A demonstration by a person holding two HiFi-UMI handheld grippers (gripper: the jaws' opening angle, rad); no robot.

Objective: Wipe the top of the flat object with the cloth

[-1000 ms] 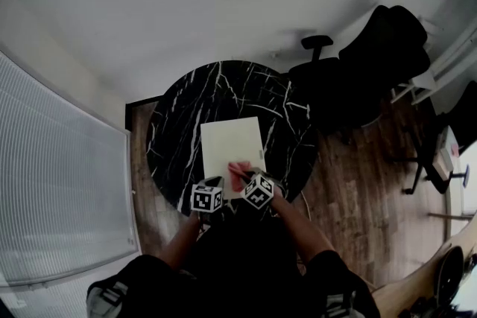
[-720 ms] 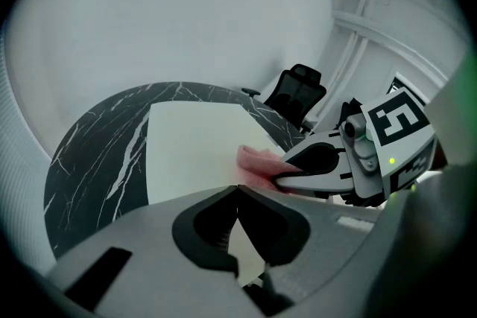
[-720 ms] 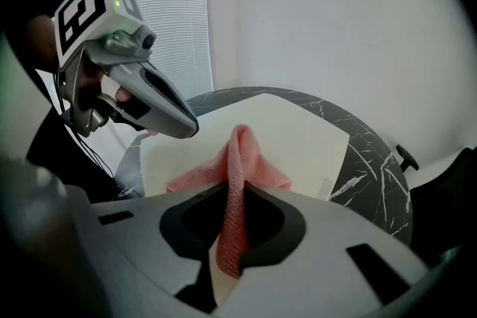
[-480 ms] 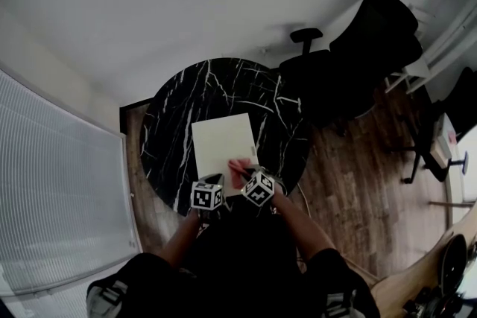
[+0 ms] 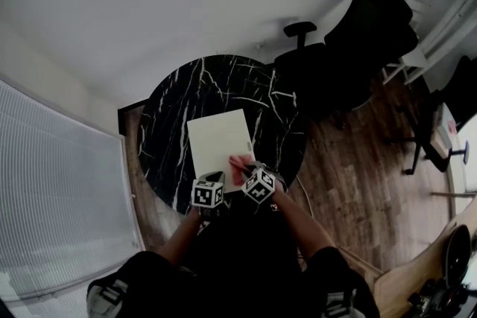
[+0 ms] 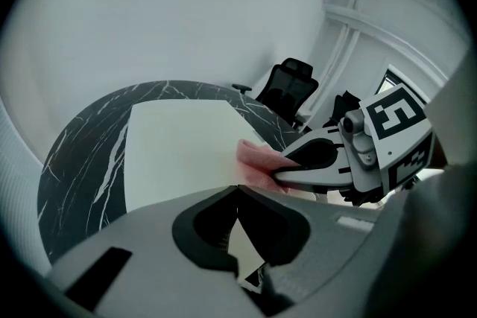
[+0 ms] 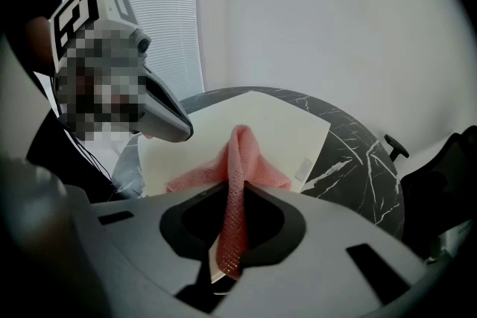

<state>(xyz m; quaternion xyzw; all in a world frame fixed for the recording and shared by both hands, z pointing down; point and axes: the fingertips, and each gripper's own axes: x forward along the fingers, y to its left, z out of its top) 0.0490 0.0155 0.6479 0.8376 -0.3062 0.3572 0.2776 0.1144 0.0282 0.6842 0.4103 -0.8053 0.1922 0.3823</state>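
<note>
A cream flat board (image 5: 216, 144) lies on a round black marble table (image 5: 179, 97). A pink cloth (image 5: 240, 164) rests on the board's near right corner, with my right gripper (image 5: 247, 173) shut on it. In the right gripper view the cloth (image 7: 242, 156) runs up between the jaws and spreads onto the board (image 7: 276, 123). My left gripper (image 5: 214, 179) sits at the board's near edge, just left of the cloth. In the left gripper view its jaws (image 6: 238, 190) meet with nothing between them, and the right gripper (image 6: 287, 164) pins the cloth (image 6: 257, 159) on the board (image 6: 179, 141).
Black office chairs (image 5: 358, 33) stand beyond the table's far right on a wooden floor (image 5: 350, 160). Window blinds (image 5: 59, 197) run along the left. The table's near rim (image 5: 175, 201) is right in front of the person's arms.
The head camera has shifted, so table and board sit a little further left and up in the picture. Both grippers keep about the same places at the board's near edge.
</note>
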